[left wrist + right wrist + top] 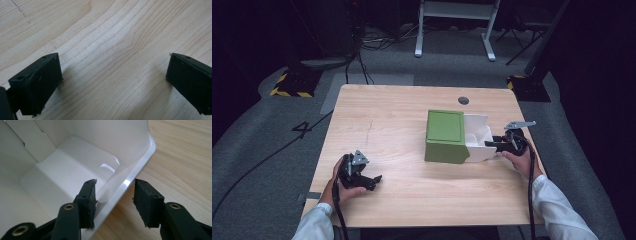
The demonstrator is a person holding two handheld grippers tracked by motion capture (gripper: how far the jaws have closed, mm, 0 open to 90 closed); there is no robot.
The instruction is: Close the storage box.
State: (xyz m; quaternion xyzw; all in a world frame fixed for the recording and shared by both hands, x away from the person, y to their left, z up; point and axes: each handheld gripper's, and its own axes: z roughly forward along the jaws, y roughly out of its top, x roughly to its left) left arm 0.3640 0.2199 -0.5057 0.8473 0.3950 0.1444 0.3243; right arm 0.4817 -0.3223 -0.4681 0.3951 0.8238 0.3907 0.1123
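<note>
On the pale wood-grain table [412, 195], the right gripper [115, 195] straddles, jaws unclosed, the glossy white wall of a green-lidded box [447, 136] opening rightward, while the left gripper [362, 176] gapes wide.

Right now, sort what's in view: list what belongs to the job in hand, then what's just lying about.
In the job:
- green box, lying on the table
- its white inner tray, slid partly out
- right gripper, jaws astride the tray's wall, not closed

Lying about:
- left gripper, open, resting idle on the table
- white frame and cables on the floor
</note>
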